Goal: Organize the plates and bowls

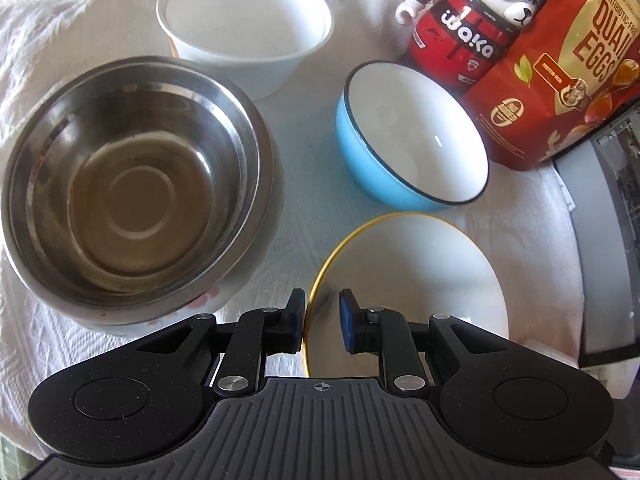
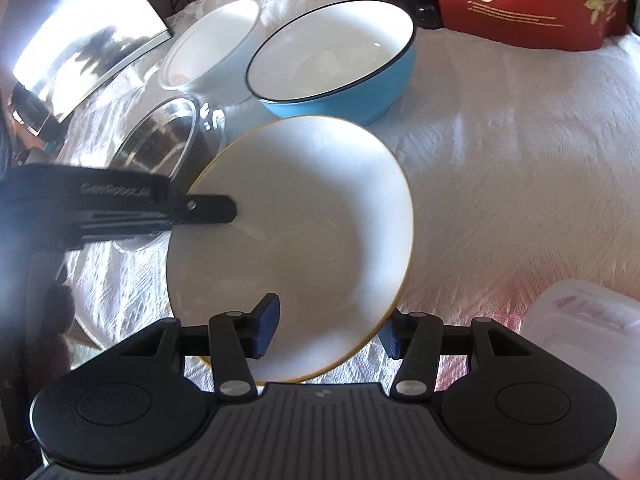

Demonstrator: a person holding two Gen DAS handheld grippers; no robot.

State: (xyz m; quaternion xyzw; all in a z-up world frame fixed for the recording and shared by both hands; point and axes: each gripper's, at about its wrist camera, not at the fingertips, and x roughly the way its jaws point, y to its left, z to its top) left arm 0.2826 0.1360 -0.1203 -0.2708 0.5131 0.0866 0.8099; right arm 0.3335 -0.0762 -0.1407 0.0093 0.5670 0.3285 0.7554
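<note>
The left gripper (image 1: 322, 320) straddles the yellow-rimmed bowl (image 1: 420, 272) rim, contact unclear; the right gripper (image 2: 328, 330), jaws apart, hides its near edge.

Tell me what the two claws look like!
Both the left claw and the right claw are black, with ribbed grey tops, round side discs, silver screws and blue rubber pads. Faint lettering runs along the left claw's side.
</note>
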